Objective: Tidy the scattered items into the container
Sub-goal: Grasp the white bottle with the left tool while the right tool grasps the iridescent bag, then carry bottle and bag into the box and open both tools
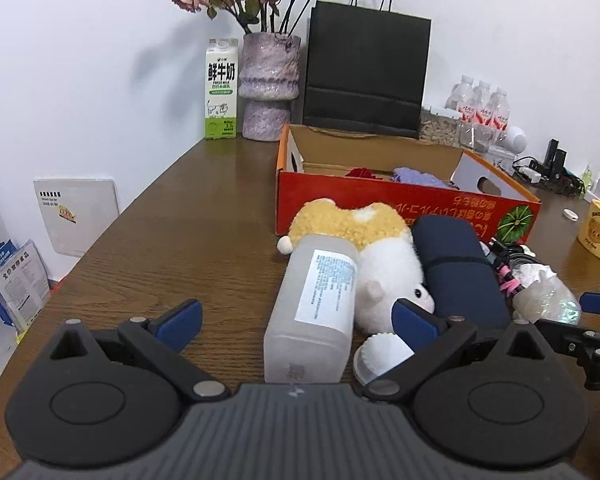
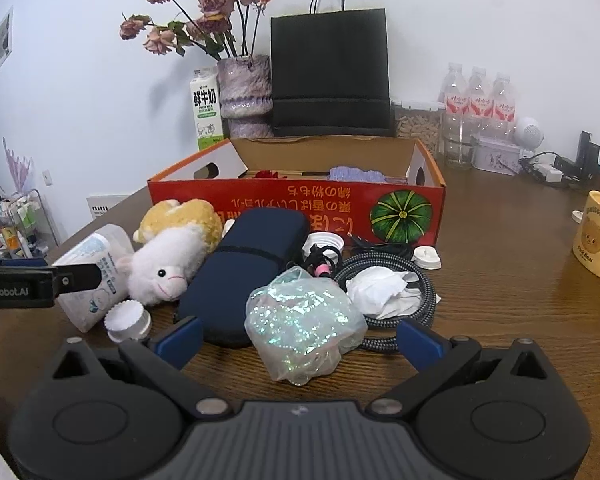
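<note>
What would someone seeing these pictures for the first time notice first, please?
The red cardboard box with its green pumpkin picture stands open at the middle of the wooden table. In front of it lies a pile of clutter: a white and yellow plush toy, a navy pouch and a shimmering plastic bag. Both the left gripper and the right gripper hover open just short of the pile.

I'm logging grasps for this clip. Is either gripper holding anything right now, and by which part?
Nothing is held. The left gripper is open around the lying translucent bottle, not closed on it; the right gripper is open over the iridescent bag.
</note>
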Demonstrator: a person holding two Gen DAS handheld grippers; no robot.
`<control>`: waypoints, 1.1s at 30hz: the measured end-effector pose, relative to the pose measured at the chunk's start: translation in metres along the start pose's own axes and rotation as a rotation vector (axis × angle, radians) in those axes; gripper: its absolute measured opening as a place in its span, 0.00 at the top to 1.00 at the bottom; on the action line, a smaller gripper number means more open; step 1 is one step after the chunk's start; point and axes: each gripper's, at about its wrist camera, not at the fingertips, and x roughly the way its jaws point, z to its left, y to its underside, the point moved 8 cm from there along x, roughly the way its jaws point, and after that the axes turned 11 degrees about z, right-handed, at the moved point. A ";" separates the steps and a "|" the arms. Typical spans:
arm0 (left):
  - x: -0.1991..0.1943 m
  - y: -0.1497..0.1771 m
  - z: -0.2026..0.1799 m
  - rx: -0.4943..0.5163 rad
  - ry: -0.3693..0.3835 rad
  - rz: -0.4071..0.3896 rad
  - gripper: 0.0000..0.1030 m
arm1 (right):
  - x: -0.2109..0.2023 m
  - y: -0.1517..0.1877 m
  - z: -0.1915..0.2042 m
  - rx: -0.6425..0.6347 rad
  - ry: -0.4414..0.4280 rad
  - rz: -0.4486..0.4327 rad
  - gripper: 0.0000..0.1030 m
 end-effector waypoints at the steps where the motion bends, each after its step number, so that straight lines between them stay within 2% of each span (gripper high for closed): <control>1: 0.002 0.000 0.000 -0.001 -0.001 0.003 0.00 | 0.002 -0.001 0.000 -0.002 0.003 0.001 0.00; 4: 0.008 -0.001 0.001 0.003 -0.010 0.019 0.05 | 0.006 -0.003 0.000 -0.010 0.018 -0.003 0.03; 6: 0.012 0.000 0.003 0.003 -0.022 0.030 0.05 | 0.008 -0.004 0.002 -0.030 0.034 -0.008 0.09; 12: 0.018 0.001 0.002 0.006 -0.017 0.041 0.19 | 0.015 -0.005 0.006 -0.068 0.048 -0.009 0.19; 13: 0.018 0.001 0.002 0.007 -0.018 0.038 0.27 | 0.016 -0.005 0.006 -0.070 0.045 -0.010 0.21; 14: 0.019 0.001 0.000 0.013 -0.014 0.038 0.41 | 0.017 -0.005 0.006 -0.069 0.043 -0.007 0.28; 16: 0.021 0.001 -0.003 0.013 0.001 0.042 0.60 | 0.016 -0.004 0.007 -0.068 0.017 -0.006 0.39; 17: 0.021 0.001 -0.004 0.012 -0.006 0.042 0.60 | 0.015 -0.004 0.008 -0.072 0.006 -0.010 0.50; 20: 0.020 0.002 -0.003 0.004 -0.003 0.036 0.60 | 0.011 -0.003 0.010 -0.084 0.010 -0.030 0.57; 28: 0.012 0.004 0.007 -0.038 -0.010 0.035 0.60 | 0.004 -0.006 0.009 -0.077 -0.002 -0.060 0.61; 33: -0.002 -0.007 0.004 -0.030 0.009 -0.004 0.60 | -0.004 -0.013 0.007 -0.071 -0.011 -0.091 0.61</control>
